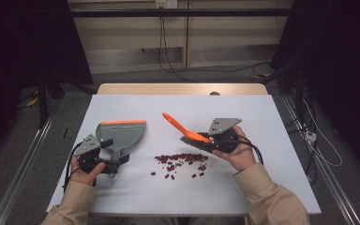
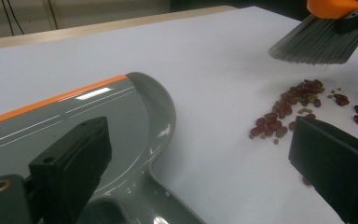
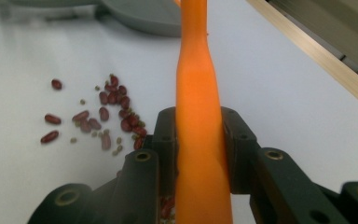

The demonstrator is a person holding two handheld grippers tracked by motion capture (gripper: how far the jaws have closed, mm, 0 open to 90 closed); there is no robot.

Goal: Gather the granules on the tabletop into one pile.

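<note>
A grey dustpan (image 1: pixel 122 132) with an orange front lip lies on the white table (image 1: pixel 262 122) at the left, its handle pointing toward me. My left gripper (image 1: pixel 115 153) is open, its jaws standing wide on either side of that handle. In the left gripper view the dustpan (image 2: pixel 74 121) lies beside the left jaw of my left gripper (image 2: pixel 200 140). My right gripper (image 1: pixel 215 139) is shut on the orange handle of a brush (image 1: pixel 187 132), whose grey bristles (image 2: pixel 312 44) hang just above several red and green beans (image 1: pixel 180 161). The right gripper view shows the handle (image 3: pixel 196 84) clamped in my right gripper (image 3: pixel 198 130).
The beans (image 3: pixel 112 112) lie scattered in the middle front of the table, between dustpan and brush. A wooden table edge (image 1: pixel 183 88) runs along the far side. Cables trail on the floor (image 1: pixel 178 70) beyond it.
</note>
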